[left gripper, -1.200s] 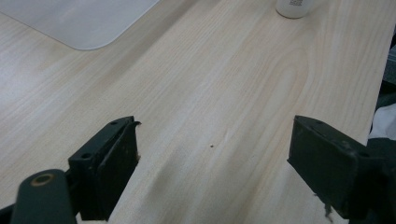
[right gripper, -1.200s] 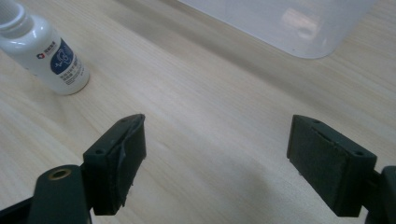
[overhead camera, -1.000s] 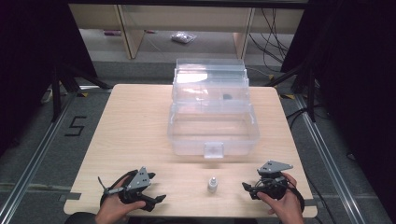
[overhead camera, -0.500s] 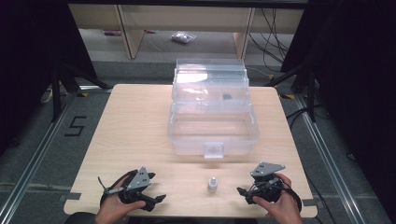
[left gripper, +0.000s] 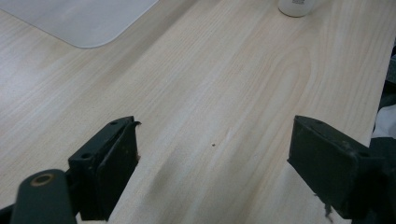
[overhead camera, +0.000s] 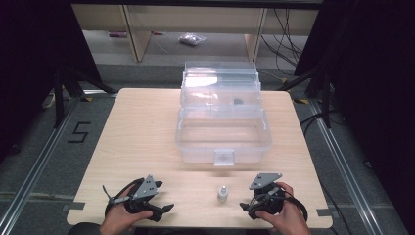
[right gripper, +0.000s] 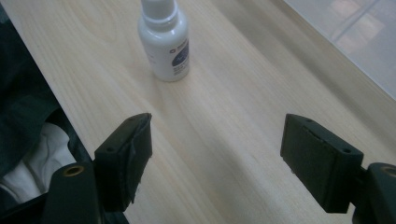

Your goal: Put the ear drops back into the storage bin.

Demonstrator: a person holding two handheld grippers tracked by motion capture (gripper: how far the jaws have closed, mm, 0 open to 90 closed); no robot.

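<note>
One small white plastic bottle [overhead camera: 222,193], label illegible; one clear lidded box [overhead camera: 222,132]; pale wood-grain desk [overhead camera: 147,127]. Your left gripper [overhead camera: 169,208] jaws apart, empty; your right gripper [overhead camera: 243,205] jaws apart, lately closing, empty.

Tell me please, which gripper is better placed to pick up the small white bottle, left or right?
Probably the right. The right gripper is nearer the small white bottle, which stands upright just ahead of its open jaws. The left gripper, also open, sits farther away, with the bottle at the edge of its view.

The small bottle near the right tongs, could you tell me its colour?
White, with a dark label; the bottle shows best in the right gripper view.
</note>
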